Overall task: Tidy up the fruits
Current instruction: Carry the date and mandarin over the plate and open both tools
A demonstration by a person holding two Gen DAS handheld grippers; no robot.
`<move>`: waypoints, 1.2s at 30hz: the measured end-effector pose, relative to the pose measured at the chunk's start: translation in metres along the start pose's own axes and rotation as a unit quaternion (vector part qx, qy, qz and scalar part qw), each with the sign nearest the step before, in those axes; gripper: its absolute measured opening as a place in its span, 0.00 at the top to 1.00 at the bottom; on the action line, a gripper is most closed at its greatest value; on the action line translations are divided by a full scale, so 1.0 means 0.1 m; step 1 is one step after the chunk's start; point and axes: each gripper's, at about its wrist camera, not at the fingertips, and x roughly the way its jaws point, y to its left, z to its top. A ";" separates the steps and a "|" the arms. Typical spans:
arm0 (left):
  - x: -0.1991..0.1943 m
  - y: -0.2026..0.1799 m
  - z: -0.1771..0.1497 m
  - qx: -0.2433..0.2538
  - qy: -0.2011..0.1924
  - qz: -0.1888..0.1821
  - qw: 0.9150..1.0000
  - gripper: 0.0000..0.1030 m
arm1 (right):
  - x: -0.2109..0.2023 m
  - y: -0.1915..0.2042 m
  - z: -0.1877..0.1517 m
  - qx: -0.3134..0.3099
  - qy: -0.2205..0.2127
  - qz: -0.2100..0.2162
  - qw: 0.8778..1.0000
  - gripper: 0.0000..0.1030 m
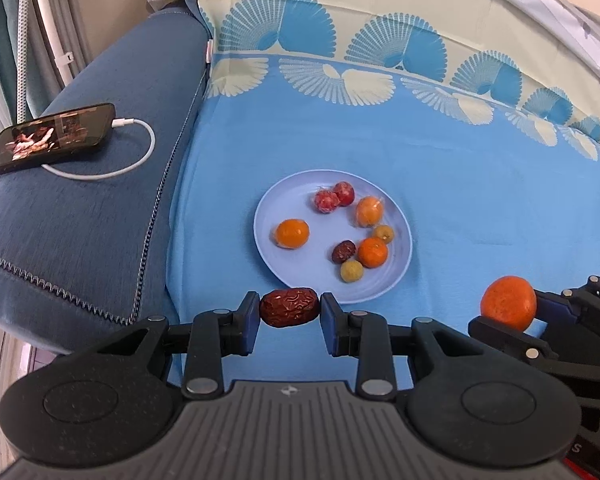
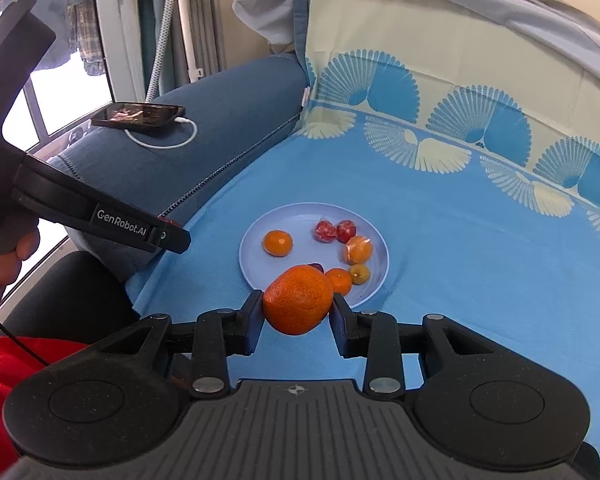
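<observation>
A pale blue plate [image 1: 276,204] [image 2: 252,248] lies on the blue cloth and holds several small fruits: oranges, two red ones, a dark date and two yellowish ones. My left gripper [image 1: 289,307] is shut on a wrinkled red date [image 1: 289,306], just short of the plate's near rim. My right gripper [image 2: 297,305] is shut on a large orange mandarin [image 2: 298,299] [image 1: 508,302], held above the plate's near edge. In the left wrist view the right gripper [image 1: 512,312] shows at the far right. In the right wrist view the left gripper's body [image 2: 100,216] crosses the left side.
A phone [image 1: 48,138] [image 2: 138,115] with a white charging cable lies on the blue sofa arm [image 1: 100,208] to the left. The patterned cloth rises up the backrest behind the plate. A hand [image 2: 0,264] holds the left gripper's handle.
</observation>
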 end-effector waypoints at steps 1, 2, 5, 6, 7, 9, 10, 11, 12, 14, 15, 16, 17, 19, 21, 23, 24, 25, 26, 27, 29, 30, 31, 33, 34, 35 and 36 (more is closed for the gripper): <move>0.04 0.01 0.04 0.000 0.003 0.001 1.000 0.65 | 0.03 -0.01 0.02 0.002 0.001 0.000 1.000 0.64; 0.07 0.02 0.07 -0.001 0.005 0.002 1.000 0.65 | 0.07 -0.03 0.04 0.005 0.003 -0.001 1.000 0.64; 0.16 0.04 0.17 -0.001 0.009 0.004 1.000 0.65 | 0.18 -0.07 0.09 0.012 0.011 -0.003 1.000 0.64; 0.19 0.04 0.20 -0.001 0.010 0.005 1.000 0.65 | 0.22 -0.09 0.10 0.015 0.012 -0.003 1.000 0.64; 0.23 0.05 0.24 0.000 0.012 0.005 1.000 0.65 | 0.25 -0.10 0.11 0.016 0.014 -0.003 1.000 0.64; 0.31 0.04 0.30 0.001 0.018 0.006 1.000 0.65 | 0.34 -0.14 0.14 0.020 0.018 -0.002 1.000 0.64; 0.36 0.04 0.34 0.001 0.023 0.004 1.000 0.65 | 0.38 -0.16 0.15 0.021 0.020 -0.001 1.000 0.64; 0.41 0.04 0.38 0.001 0.028 0.002 1.000 0.65 | 0.43 -0.17 0.17 0.022 0.022 -0.001 1.000 0.64; 0.46 0.03 0.41 0.001 0.032 0.001 0.999 0.65 | 0.48 -0.19 0.18 0.023 0.024 0.000 0.999 0.64; 0.58 0.01 0.48 0.006 0.039 0.002 0.999 0.65 | 0.58 -0.23 0.21 0.024 0.028 0.000 0.999 0.64; 0.63 0.00 0.50 0.009 0.044 0.006 0.999 0.65 | 0.64 -0.25 0.22 0.025 0.030 0.000 0.999 0.64; 0.70 -0.02 0.53 0.012 0.048 0.008 0.999 0.65 | 0.70 -0.27 0.23 0.026 0.033 0.000 0.999 0.64; 0.77 -0.03 0.57 0.016 0.051 0.008 0.999 0.65 | 0.76 -0.29 0.24 0.027 0.035 -0.001 0.999 0.64; 0.89 -0.06 0.62 0.022 0.058 0.011 0.998 0.65 | 0.90 -0.32 0.27 0.028 0.037 -0.001 0.999 0.64; 0.99 -0.09 0.67 0.027 0.063 0.012 0.998 0.65 | 1.02 -0.36 0.30 0.030 0.039 -0.001 0.999 0.64; 1.11 -0.11 0.72 0.030 0.068 0.010 0.997 0.65 | 1.13 -0.39 0.33 0.029 0.043 0.000 0.999 0.64; 1.18 -0.13 0.74 0.032 0.071 0.011 0.997 0.65 | 1.19 -0.40 0.34 0.029 0.045 0.001 0.999 0.64; 1.23 -0.14 0.76 0.033 0.074 0.011 0.997 0.65 | 1.23 -0.42 0.35 0.027 0.047 0.001 0.999 0.64; 1.29 -0.14 0.78 0.033 0.076 0.011 0.996 0.65 | 1.29 -0.43 0.36 0.026 0.050 0.001 0.998 0.64; 1.35 -0.15 0.80 0.034 0.080 0.012 0.996 0.65 | 1.35 -0.44 0.37 0.024 0.053 0.000 0.998 0.64; 1.45 -0.16 0.84 0.035 0.086 0.015 0.996 0.65 | 1.45 -0.47 0.37 0.023 0.059 -0.001 0.998 0.64; 1.50 -0.16 0.85 0.036 0.089 0.016 0.995 0.65 | 1.51 -0.49 0.37 0.024 0.064 -0.001 0.998 0.64; 1.55 -0.16 0.86 0.038 0.092 0.017 0.995 0.65 | 1.56 -0.51 0.37 0.025 0.067 0.000 0.997 0.64; 1.62 -0.16 0.88 0.042 0.095 0.020 0.994 0.65 | 1.65 -0.53 0.37 0.024 0.073 0.001 0.997 0.64; 1.66 -0.17 0.88 0.044 0.097 0.022 0.994 0.65 | 1.69 -0.54 0.38 0.024 0.075 0.002 0.997 0.64; 1.69 -0.17 0.89 0.045 0.099 0.023 0.994 0.65 | 1.72 -0.54 0.38 0.024 0.078 0.003 0.997 0.64; 1.73 -0.17 0.90 0.046 0.102 0.023 0.993 0.65 | 1.76 -0.55 0.38 0.024 0.080 0.003 0.996 0.64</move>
